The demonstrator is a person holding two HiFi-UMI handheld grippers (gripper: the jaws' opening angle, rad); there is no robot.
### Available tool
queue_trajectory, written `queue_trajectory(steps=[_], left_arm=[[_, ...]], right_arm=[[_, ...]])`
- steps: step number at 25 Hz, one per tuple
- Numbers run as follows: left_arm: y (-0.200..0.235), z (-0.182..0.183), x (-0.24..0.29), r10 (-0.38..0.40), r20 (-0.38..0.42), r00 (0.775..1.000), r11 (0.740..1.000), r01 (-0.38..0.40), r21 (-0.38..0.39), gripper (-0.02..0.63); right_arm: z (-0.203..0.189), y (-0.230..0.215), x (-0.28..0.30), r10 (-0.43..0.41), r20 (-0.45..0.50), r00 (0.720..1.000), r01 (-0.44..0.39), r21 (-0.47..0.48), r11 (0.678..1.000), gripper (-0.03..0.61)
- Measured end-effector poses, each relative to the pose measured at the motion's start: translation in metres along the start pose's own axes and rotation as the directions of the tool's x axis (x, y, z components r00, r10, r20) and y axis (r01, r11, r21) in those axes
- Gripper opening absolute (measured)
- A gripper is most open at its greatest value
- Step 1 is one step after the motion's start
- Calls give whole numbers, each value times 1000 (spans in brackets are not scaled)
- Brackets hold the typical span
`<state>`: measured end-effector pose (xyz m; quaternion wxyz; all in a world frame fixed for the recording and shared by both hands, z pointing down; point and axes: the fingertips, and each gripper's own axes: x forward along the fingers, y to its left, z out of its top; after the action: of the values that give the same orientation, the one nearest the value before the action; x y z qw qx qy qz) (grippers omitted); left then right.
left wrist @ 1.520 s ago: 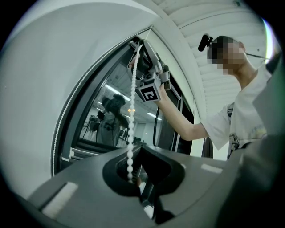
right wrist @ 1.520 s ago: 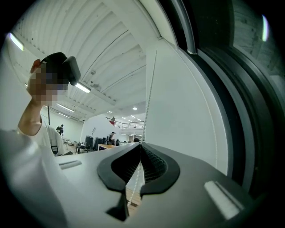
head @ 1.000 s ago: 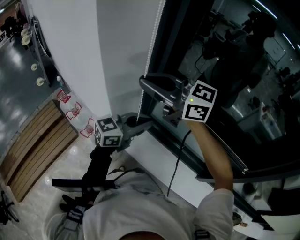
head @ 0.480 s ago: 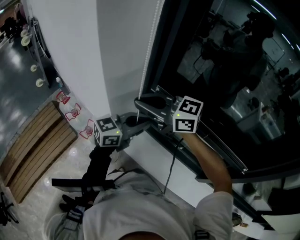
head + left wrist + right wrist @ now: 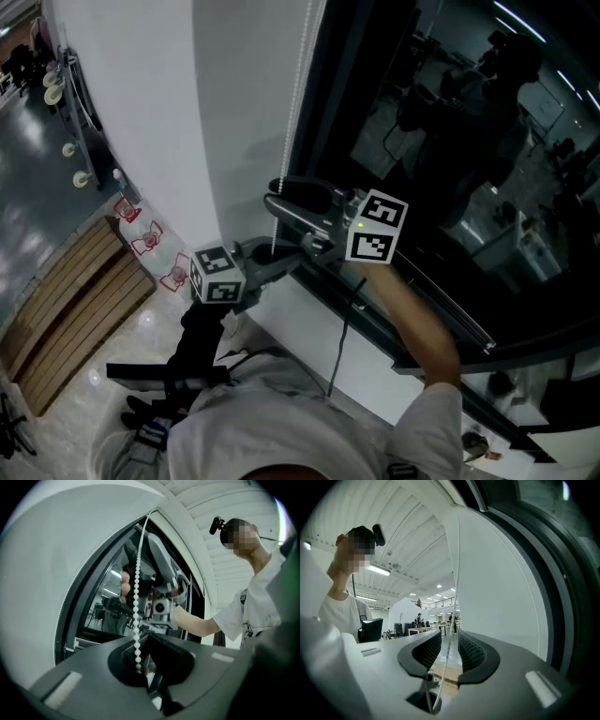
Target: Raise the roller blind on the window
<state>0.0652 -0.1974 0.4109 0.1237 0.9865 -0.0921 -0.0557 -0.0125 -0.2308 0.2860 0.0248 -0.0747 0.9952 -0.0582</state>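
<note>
Looking down from my head camera, my two tongs crowd the centre. The white blind (image 5: pixel 248 103) fills 11 to 12 o'clock, a flat barrier just beyond the tips. The dark window frame (image 5: pixel 337 103) and glass (image 5: pixel 469 141) close off 1 to 4 o'clock. The bead chain (image 5: pixel 292 122) hangs from 12 o'clock between blind and frame. It passes through my right tongs (image 5: pixel 275 193), whose jaws have just been opening. Just below, my left tongs (image 5: pixel 286 251) are clamped on it. The white sill (image 5: pixel 300 321) lies beneath. Open floor (image 5: pixel 84 375) lies toward 8 o'clock, by a slatted bench (image 5: pixel 66 300).
</note>
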Motion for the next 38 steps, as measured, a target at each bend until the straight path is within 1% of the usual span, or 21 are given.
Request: queue_trajectory(steps=[4, 8, 11, 15, 18, 21, 25, 28, 32, 38], left_arm=[[0, 1, 0, 2, 3, 1000, 1000, -2, -1, -2], [2, 0, -1, 8, 4, 1000, 1000, -8, 0, -2], [3, 1, -2, 11, 5, 1000, 1000, -11, -1, -2], [3, 1, -2, 11, 4, 1000, 1000, -11, -4, -2], [3, 1, -2, 10, 1, 1000, 1000, -10, -3, -2], [2, 0, 0, 8, -1, 1000, 1000, -8, -3, -2], [2, 0, 0, 8, -2, 1000, 1000, -8, -4, -2], [2, -1, -1, 8, -3, 1000, 1000, -8, -5, -2], [1, -2, 0, 5, -5, 1000, 1000, -5, -10, -2], [1, -4, 0, 7, -14, 1000, 1000, -7, -10, -2]], right_arm=[[70, -9, -1, -13, 95, 995, 20, -78, 997, 101], [137, -13, -2, -19, 165, 986, 47, -169, 984, 97], [172, -10, 0, -11, 193, 981, 54, -218, 975, 97], [207, -6, 3, 2, 222, 975, 57, -259, 964, 94], [221, -5, 9, 2, 222, 975, 62, -283, 957, 94], [231, -6, 12, -1, 229, 974, 69, -288, 955, 93], [241, -6, 9, -13, 255, 967, 87, -281, 956, 63], [242, -6, 7, -24, 270, 963, 100, -272, 957, 18], [240, -5, 2, -10, 287, 958, 78, -227, 971, 15], [232, -1, 0, -5, 272, 962, 70, -230, 971, 14]])
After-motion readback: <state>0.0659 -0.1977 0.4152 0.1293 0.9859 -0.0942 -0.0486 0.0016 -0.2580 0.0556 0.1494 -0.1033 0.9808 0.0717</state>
